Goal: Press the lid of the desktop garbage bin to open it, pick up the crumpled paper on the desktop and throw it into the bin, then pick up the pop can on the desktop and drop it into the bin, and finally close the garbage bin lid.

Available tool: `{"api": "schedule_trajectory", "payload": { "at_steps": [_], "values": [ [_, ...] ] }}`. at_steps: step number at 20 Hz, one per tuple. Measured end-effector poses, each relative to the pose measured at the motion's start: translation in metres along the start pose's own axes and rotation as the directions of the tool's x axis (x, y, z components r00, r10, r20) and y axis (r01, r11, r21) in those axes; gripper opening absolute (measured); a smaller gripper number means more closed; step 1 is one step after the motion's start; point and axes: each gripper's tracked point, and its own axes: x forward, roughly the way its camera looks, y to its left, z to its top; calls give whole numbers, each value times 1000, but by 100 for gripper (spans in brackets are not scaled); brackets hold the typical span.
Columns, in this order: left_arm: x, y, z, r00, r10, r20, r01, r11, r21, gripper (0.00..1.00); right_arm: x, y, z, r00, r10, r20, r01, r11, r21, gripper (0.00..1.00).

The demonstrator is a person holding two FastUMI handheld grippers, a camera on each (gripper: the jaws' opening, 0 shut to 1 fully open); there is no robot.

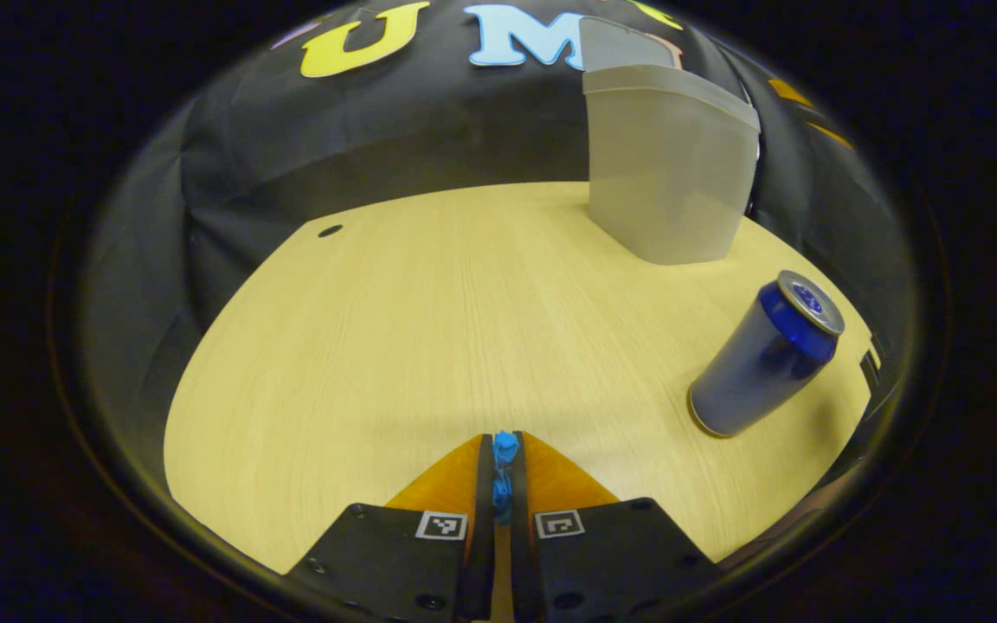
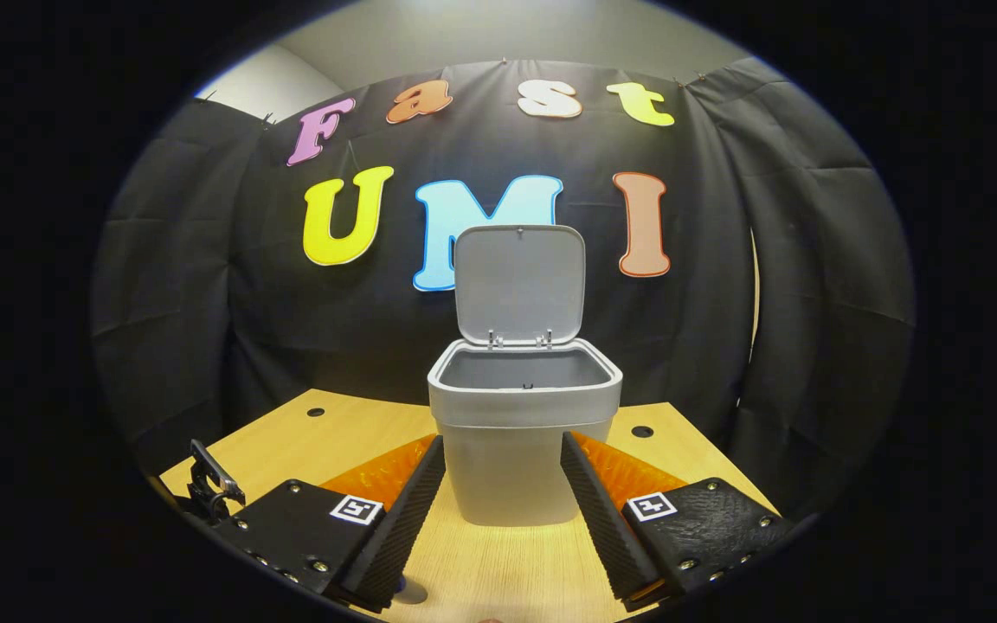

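- In the left gripper view the bin (image 1: 667, 164) runs off the upper edge; its lid (image 1: 620, 43) is cut there and the opening cannot be seen.
- The bin's inside (image 2: 520, 370) in the right gripper view is shadowed; contents cannot be told.
- A dark clamp-like thing (image 2: 211, 486) at lower left of that view is too small to identify.
- The can (image 1: 762, 355) has a label too blurred to make out.

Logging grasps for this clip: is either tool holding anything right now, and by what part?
No. The left tool is shut on nothing; the can stands untouched. The right tool is open before the bin, gripping nothing.
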Motion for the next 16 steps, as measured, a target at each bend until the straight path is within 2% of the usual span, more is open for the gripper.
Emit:
{"api": "schedule_trajectory", "payload": {
  "at_steps": [3,7,9,12,16],
  "values": [
    [-8,-1,20,999,10,44,-9,1000,-3,17,-1,-5,1,1000,-1,3,1,1000,-6,87],
    [-24,-4,58,993,18,118,-16,1000,-16,12,0,-11,5,1000,3,12,-3,1000,3,87],
    [-33,-7,80,986,19,167,-15,999,-28,14,-1,-14,5,1000,8,14,-8,1000,0,87],
    [-47,-17,118,970,15,241,-6,999,-37,14,-3,-19,5,1000,16,18,-16,1000,-6,87],
    [-68,-41,176,934,2,357,13,999,-39,14,-8,-31,4,1000,16,19,-16,1000,-1,87]
  ]
}}
